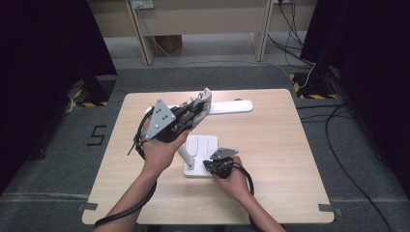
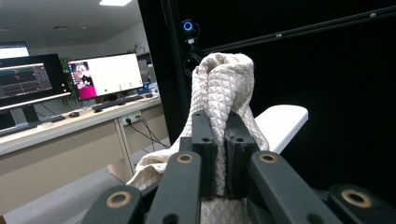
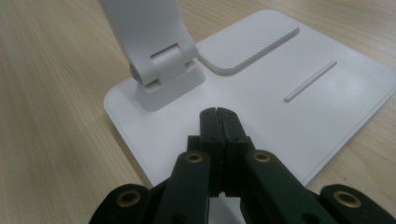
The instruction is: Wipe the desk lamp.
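Cloth on the lamp, base pinned down

Your left gripper (image 2: 218, 140) had its fingers clamped on the cream cloth (image 2: 224, 84), held up against the white lamp's head (image 1: 232, 107). Your right gripper (image 3: 218, 122), fingers closed on nothing, pressed on the lamp's base (image 3: 299, 116) on the surface (image 1: 270, 145).

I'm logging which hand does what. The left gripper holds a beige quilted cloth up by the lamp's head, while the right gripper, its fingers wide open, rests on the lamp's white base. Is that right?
One thing is off: the right gripper's fingers are shut tight together, empty, as the right gripper view shows. The rest holds: the left gripper grips the beige quilted cloth by the lamp's head, and the right rests on the white base.
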The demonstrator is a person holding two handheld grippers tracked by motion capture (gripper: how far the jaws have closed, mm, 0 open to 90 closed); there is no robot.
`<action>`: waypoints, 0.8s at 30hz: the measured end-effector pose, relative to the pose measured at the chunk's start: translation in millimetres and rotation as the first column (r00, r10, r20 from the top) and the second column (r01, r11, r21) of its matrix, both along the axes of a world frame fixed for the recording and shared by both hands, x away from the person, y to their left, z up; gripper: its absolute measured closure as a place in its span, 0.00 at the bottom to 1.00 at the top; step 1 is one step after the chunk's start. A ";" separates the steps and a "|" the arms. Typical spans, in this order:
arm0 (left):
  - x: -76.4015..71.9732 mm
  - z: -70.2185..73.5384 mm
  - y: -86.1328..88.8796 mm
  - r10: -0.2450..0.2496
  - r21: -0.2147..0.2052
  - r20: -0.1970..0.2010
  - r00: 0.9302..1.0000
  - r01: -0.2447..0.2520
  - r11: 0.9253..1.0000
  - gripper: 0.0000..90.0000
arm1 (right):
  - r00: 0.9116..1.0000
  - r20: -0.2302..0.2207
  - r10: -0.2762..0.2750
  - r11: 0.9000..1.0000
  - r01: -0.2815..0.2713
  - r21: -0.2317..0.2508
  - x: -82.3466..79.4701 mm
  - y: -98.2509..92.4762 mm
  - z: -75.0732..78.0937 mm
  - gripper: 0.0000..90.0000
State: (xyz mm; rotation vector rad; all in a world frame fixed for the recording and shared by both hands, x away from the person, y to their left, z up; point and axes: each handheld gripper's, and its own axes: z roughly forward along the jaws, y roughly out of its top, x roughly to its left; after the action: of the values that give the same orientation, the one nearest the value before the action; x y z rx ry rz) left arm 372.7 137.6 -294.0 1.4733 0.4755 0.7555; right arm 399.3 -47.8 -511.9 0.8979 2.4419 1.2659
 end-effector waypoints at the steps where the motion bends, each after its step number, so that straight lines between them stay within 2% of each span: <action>1: 0.0 0.0 -0.4 -0.001 -0.001 0.000 1.000 0.001 1.000 0.94 | 1.000 0.000 -0.001 1.000 0.001 0.000 -0.1 0.1 0.1 1.00; 24: 1.3 0.8 -11.4 -0.018 0.007 -0.003 1.000 0.018 1.000 0.94 | 1.000 0.000 -0.002 1.000 0.002 0.002 -0.4 0.3 -0.1 1.00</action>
State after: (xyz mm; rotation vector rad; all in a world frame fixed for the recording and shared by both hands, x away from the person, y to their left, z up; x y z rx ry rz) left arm 374.0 126.2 -293.2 1.4834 0.4619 0.7418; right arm 398.9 -47.6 -512.0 0.9004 2.4393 1.2683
